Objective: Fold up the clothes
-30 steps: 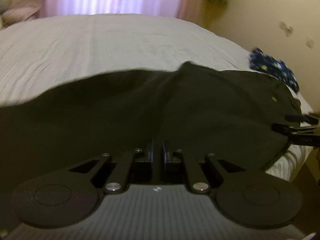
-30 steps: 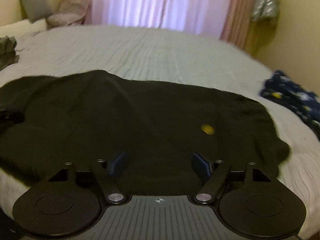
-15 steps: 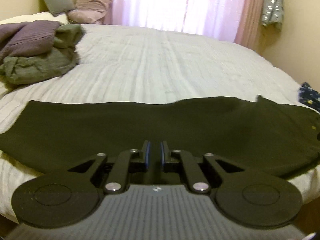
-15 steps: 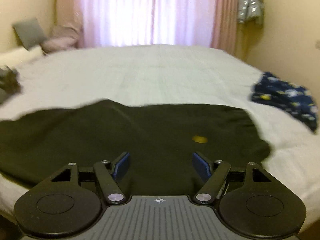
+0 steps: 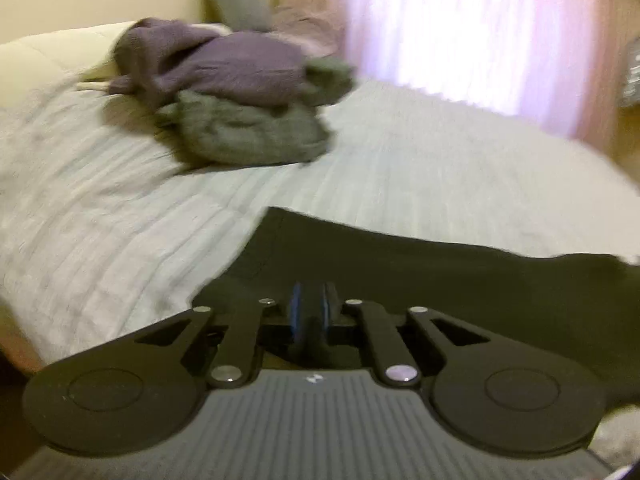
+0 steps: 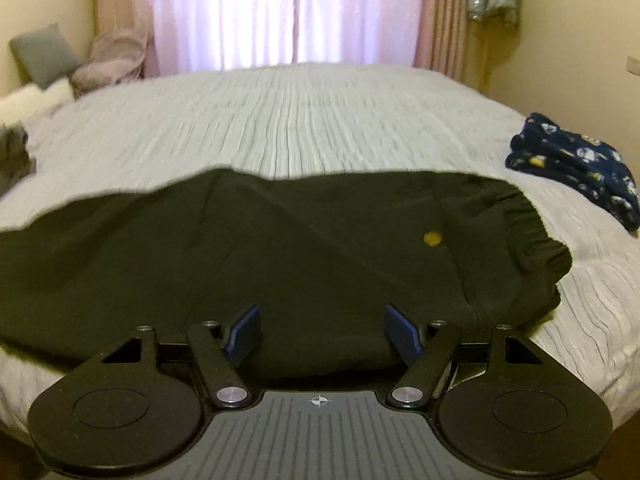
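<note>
Your left gripper [image 5: 309,312] is clenched on a fold of the dark garment [image 6: 280,248], near its end. This garment lies spread across the near side of the bed [image 6: 320,120]. Your right gripper [image 6: 322,330] is released, its blue pads [image 6: 244,330] wide apart above the cloth. A heap of purple and grey clothes [image 5: 236,92] lies further back, and a folded blue patterned piece [image 6: 576,168] near the right edge.

Both views were taken low over the bed [image 6: 320,128], angled downward toward the curtains [image 6: 288,12]; the dark garment [image 6: 280,248] was shared up close.
</note>
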The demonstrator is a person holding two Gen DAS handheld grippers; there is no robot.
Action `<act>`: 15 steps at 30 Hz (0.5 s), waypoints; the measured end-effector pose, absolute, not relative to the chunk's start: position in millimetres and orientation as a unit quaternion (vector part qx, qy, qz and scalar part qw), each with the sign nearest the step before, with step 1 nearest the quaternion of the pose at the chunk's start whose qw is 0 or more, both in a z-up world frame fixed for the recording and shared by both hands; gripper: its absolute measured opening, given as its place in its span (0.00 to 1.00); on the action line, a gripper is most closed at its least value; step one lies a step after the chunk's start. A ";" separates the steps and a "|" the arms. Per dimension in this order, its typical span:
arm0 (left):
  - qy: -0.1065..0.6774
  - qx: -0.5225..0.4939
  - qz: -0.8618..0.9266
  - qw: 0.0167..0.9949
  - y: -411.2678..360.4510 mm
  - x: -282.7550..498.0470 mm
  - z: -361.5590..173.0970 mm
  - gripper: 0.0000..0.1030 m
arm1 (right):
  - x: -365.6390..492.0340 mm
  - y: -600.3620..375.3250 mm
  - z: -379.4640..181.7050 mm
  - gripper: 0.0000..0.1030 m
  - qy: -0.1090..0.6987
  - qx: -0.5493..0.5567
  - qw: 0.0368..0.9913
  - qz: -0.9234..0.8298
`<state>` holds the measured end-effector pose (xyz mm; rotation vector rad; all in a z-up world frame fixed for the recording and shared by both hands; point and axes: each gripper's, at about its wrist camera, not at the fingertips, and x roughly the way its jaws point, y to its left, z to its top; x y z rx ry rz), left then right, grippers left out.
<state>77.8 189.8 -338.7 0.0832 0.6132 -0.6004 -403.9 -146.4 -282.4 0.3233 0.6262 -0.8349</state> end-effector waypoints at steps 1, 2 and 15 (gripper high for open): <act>0.293 0.046 -0.302 0.906 192.6 74.2 -340.9 0.11 | -406.6 -141.9 -281.0 0.71 0.291 0.160 0.860 -0.389; 0.294 0.055 -0.305 0.904 195.1 72.9 -344.8 0.12 | -406.0 -142.6 -278.8 0.71 0.289 0.163 0.864 -0.378; 0.317 0.050 -0.276 0.906 180.1 56.7 -323.4 0.07 | -439.5 -156.1 -270.0 0.70 0.280 0.123 0.833 -0.461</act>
